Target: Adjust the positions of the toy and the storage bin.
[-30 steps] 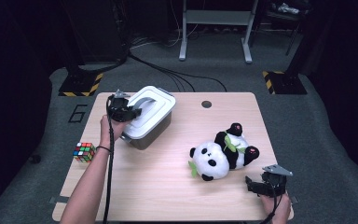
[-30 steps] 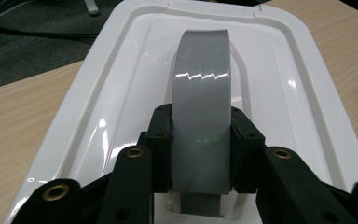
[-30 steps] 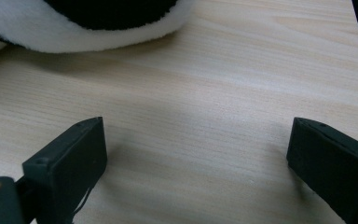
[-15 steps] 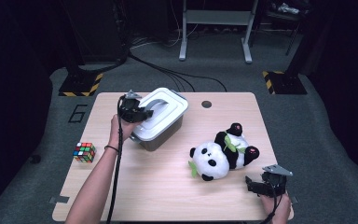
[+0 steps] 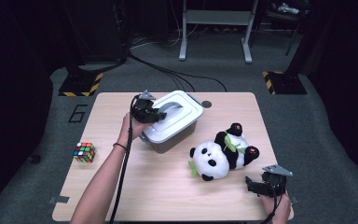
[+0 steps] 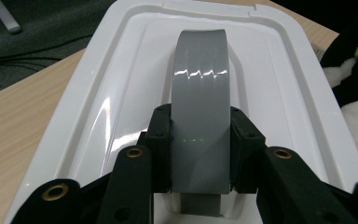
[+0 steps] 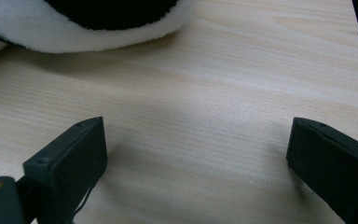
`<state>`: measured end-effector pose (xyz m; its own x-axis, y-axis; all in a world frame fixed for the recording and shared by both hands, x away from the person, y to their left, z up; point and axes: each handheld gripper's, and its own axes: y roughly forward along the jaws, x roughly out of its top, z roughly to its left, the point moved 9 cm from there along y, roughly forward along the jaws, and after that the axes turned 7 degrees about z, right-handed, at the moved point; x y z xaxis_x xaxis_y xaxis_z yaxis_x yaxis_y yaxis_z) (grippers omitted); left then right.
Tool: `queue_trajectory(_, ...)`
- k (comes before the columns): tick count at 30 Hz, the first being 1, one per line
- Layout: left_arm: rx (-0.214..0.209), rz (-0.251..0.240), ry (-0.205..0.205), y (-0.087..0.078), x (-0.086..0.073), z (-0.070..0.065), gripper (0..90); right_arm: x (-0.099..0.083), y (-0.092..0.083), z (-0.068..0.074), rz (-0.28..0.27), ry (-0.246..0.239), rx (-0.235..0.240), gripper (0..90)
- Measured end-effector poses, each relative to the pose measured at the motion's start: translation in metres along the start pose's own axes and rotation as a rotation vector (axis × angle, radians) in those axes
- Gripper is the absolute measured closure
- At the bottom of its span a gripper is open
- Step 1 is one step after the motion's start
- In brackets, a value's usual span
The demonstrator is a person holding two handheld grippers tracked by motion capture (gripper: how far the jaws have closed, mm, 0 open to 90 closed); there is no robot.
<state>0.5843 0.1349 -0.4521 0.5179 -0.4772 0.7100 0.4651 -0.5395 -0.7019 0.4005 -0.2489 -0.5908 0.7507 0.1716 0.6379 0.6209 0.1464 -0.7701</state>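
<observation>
A white lidded box with a grey arched handle is on the wooden table, lifted and tilted. My left gripper is shut on that handle; in the left gripper view the grey handle sits clamped between my pads over the white lid. A plush panda lies on its back right of the box. My right gripper stays low near the table's front right corner, open, with bare wood between its jaws and the panda's fur just beyond.
A colour cube lies on the floor off the table's left edge. A dark round hole marks the table's far edge. Cables and stand legs cross the floor behind the table.
My left gripper has carried the white box by its handle to the right, toward the table's middle and the panda. The right gripper has stayed where it was.
</observation>
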Motion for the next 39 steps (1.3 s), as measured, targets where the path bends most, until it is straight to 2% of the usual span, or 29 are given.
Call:
queue_trajectory(2, -0.002, -0.006, -0.021, 0.0, 0.0, 0.0, 64.5, 0.0, 0.0, 0.0, 0.0, 0.0, 0.0, 4.4)
queue_trajectory(3, -0.002, -0.006, -0.021, 0.0, 0.0, 0.0, 58.8, 0.0, 0.0, 0.0, 0.0, 0.0, 0.0, 4.4)
queue_trajectory(4, 0.009, -0.015, -0.04, -0.004, 0.0, 0.001, 51.4, 0.0, 0.0, 0.0, -0.001, 0.0, 0.0, 4.5)
queue_trajectory(5, 0.045, -0.009, -0.041, -0.007, 0.0, 0.004, 42.5, 0.0, 0.0, 0.0, 0.0, 0.0, 0.0, 4.5)
queue_trajectory(6, 0.053, -0.015, -0.053, -0.012, 0.0, 0.005, 35.4, 0.0, 0.0, 0.0, 0.0, 0.0, 0.0, 4.5)
queue_trajectory(8, 0.062, -0.035, -0.071, -0.021, -0.001, 0.008, 30.3, 0.0, 0.0, 0.0, 0.0, 0.0, 0.0, 4.5)
queue_trajectory(12, 0.086, -0.033, -0.089, -0.034, -0.007, 0.015, 22.2, 0.0, 0.0, 0.0, -0.001, 0.0, 0.0, 4.5)
queue_trajectory(13, 0.109, -0.024, -0.095, -0.038, -0.014, 0.021, 21.0, 0.0, 0.0, 0.0, 0.0, 0.0, 0.0, 4.5)
queue_trajectory(14, 0.109, -0.024, -0.095, -0.038, -0.014, 0.021, 20.9, 0.0, 0.0, 0.0, -0.001, 0.0, 0.0, 4.5)
queue_trajectory(16, 0.137, 0.003, -0.101, -0.04, -0.024, 0.028, 20.8, 0.0, 0.0, 0.0, -0.001, 0.0, 0.0, 4.5)
queue_trajectory(19, 0.142, 0.016, -0.095, -0.04, -0.03, 0.03, 22.1, 0.0, 0.0, 0.0, -0.001, 0.0, 0.0, 4.5)
queue_trajectory(21, 0.134, 0.004, -0.094, -0.04, -0.032, 0.026, 24.0, 0.0, 0.0, 0.0, -0.001, 0.001, 0.0, 4.6)
queue_trajectory(23, 0.138, -0.021, -0.071, -0.038, -0.029, 0.019, 25.9, 0.0, 0.0, 0.0, -0.001, 0.0, 0.0, 4.6)
queue_trajectory(24, 0.137, -0.037, -0.045, -0.036, -0.023, 0.012, 30.8, 0.0, 0.0, 0.0, -0.001, 0.001, 0.0, 4.6)
queue_trajectory(26, 0.15, -0.042, -0.02, -0.031, -0.017, 0.007, 37.8, 0.0, 0.0, 0.0, -0.001, 0.001, -0.001, 4.6)
queue_trajectory(28, 0.142, -0.035, -0.008, -0.024, -0.012, 0.002, 44.8, 0.0, 0.0, 0.0, -0.001, 0.001, -0.001, 4.6)
queue_trajectory(31, 0.139, -0.018, 0.025, -0.014, -0.006, -0.005, 62.1, 0.0, 0.0, 0.0, -0.001, 0.001, -0.001, 4.6)
queue_trajectory(32, 0.139, -0.018, 0.025, -0.014, -0.006, -0.005, 66.2, 0.0, 0.0, 0.0, -0.001, 0.001, -0.001, 4.6)
queue_trajectory(33, 0.145, -0.013, 0.037, -0.012, -0.005, -0.006, 66.2, 0.0, 0.0, 0.0, -0.001, 0.001, -0.001, 4.6)
queue_trajectory(35, 0.121, -0.021, 0.038, -0.008, -0.001, -0.009, 67.2, 0.0, 0.0, 0.0, -0.001, 0.001, -0.001, 4.6)
queue_trajectory(39, 0.106, -0.006, 0.054, -0.005, 0.002, -0.012, 67.2, 0.0, 0.0, 0.0, -0.001, 0.001, -0.001, 4.7)
